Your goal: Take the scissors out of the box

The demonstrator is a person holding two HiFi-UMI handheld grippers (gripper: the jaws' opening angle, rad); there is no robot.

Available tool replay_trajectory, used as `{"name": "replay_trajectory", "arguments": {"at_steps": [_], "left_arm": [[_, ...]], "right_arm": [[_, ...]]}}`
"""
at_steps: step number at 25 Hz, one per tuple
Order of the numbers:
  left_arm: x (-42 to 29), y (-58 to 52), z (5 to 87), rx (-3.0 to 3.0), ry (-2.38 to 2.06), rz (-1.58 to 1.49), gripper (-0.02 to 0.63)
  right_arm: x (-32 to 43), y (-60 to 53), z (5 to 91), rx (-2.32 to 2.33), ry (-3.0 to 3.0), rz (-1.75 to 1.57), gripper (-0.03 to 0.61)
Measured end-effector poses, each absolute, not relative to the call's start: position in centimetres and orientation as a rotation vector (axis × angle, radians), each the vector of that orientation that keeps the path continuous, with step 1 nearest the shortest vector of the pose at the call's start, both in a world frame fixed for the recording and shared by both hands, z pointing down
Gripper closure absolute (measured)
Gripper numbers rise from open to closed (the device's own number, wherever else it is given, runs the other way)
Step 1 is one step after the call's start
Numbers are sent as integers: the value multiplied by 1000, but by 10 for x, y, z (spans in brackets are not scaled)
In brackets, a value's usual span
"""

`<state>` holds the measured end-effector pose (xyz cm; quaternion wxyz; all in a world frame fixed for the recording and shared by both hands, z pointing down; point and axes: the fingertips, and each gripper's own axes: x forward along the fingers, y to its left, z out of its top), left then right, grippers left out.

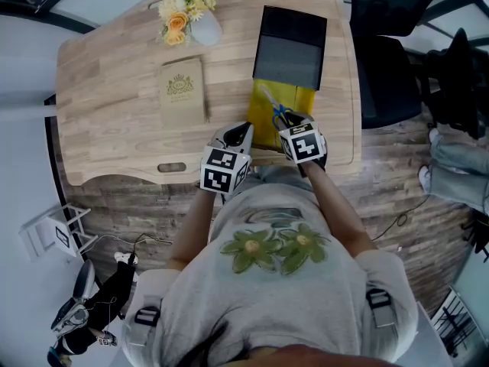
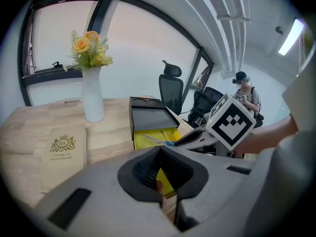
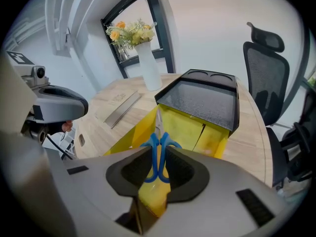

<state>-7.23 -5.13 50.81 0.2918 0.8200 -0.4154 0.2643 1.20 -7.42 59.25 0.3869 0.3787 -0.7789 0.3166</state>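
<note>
Blue-handled scissors (image 1: 280, 115) are over the open yellow box (image 1: 296, 98), which slides out of a black sleeve (image 1: 290, 48). My right gripper (image 1: 290, 125) is shut on the blue handles (image 3: 159, 149), and the blades point away toward the sleeve (image 3: 202, 102). Whether the blades still touch the yellow box (image 3: 190, 127) I cannot tell. My left gripper (image 1: 241, 134) is at the box's near left corner. In the left gripper view its jaws (image 2: 159, 174) stand close together with the yellow wall (image 2: 164, 181) between them. The scissors (image 2: 165, 142) and my right gripper (image 2: 197, 136) show beyond.
A tan book (image 1: 182, 90) lies left of the box. A white vase of flowers (image 1: 200, 21) stands at the table's far side. A black office chair (image 1: 386, 75) is to the right of the wooden table (image 1: 107, 128). A person stands in the background (image 2: 245, 95).
</note>
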Motion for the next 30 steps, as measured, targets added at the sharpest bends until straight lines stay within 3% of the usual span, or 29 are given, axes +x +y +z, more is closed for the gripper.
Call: {"name": "replay_trajectory", "arguments": {"at_steps": [30], "left_arm": [[-60,-44,500,2205,-1102,694,609]], "right_arm": [[14,-66,523,986,-2166,726,494]]}}
